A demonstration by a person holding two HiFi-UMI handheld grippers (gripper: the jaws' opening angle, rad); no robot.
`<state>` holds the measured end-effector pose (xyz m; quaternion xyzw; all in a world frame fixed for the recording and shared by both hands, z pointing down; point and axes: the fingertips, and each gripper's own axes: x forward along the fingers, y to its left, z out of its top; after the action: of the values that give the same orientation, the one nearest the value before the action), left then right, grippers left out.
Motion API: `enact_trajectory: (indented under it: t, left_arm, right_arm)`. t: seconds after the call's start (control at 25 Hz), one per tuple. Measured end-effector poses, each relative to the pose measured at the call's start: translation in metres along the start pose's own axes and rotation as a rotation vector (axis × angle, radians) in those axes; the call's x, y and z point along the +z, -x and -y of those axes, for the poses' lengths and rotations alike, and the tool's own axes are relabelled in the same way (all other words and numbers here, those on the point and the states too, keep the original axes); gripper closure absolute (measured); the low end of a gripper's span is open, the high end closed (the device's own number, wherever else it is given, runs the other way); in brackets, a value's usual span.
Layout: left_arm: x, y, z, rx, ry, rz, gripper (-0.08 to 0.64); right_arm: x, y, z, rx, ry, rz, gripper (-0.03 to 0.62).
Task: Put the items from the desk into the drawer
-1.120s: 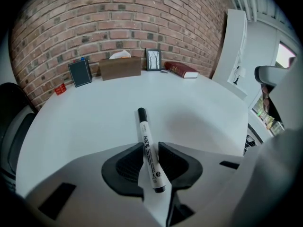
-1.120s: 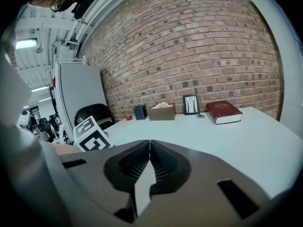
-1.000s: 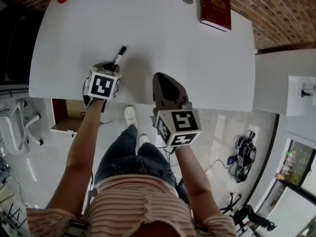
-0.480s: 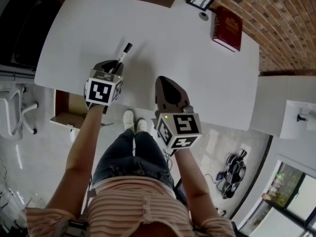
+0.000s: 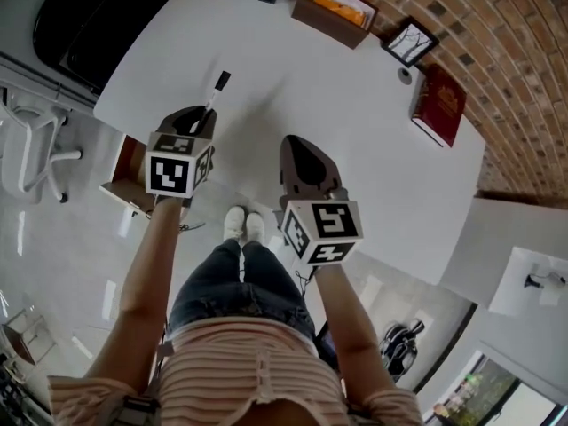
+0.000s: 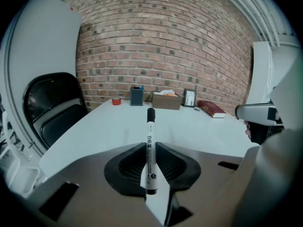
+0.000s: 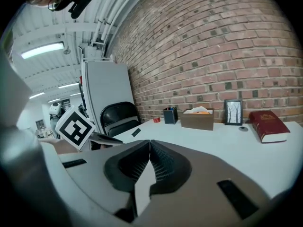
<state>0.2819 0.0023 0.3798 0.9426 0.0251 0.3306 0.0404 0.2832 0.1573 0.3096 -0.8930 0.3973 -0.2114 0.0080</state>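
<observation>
Drawer [image 5: 117, 177]: brown, below the desk's [image 5: 337, 105] near-left corner.
Left gripper [image 5: 204, 116]: over the near edge, fingers still clamped on the marker.
Marker [image 5: 216, 92]: cap pointing toward the far edge, as a second ago.
Right gripper [image 5: 295, 145]: fingers pressed together, empty, still at the near edge.

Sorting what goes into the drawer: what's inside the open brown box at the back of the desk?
The brown box holds orange contents, with a bit of white showing at the top in the right gripper view. Anything lying deeper is covered by the box's walls.
</observation>
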Motion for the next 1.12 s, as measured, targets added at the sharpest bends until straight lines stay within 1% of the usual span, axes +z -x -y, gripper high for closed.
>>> enact_trajectory:
  t: [0.12, 0.28, 0.64, 0.84, 1.12]
  left_arm:
    - [0.000, 0.018, -0.021, 0.086, 0.058, 0.023, 0.488]
    - [-0.006, 0.043, -0.038, 0.171, 0.123, 0.048, 0.488]
    - [-0.044, 0.102, -0.070, 0.380, 0.288, 0.099, 0.489]
    - [-0.073, 0.124, -0.083, 0.459, 0.394, 0.107, 0.488]
    - [-0.124, 0.141, -0.099, 0.551, 0.603, 0.139, 0.488]
  right_arm:
    - [0.005, -0.011, -0.010, 0.080, 0.020, -0.011, 0.575]
    - [0.008, -0.019, -0.027, 0.164, 0.046, -0.025, 0.575]
    - [-0.001, -0.025, -0.067, 0.346, 0.112, -0.063, 0.575]
    - [-0.009, -0.027, -0.090, 0.430, 0.145, -0.089, 0.575]
    - [-0.024, -0.037, -0.127, 0.542, 0.196, -0.136, 0.575]
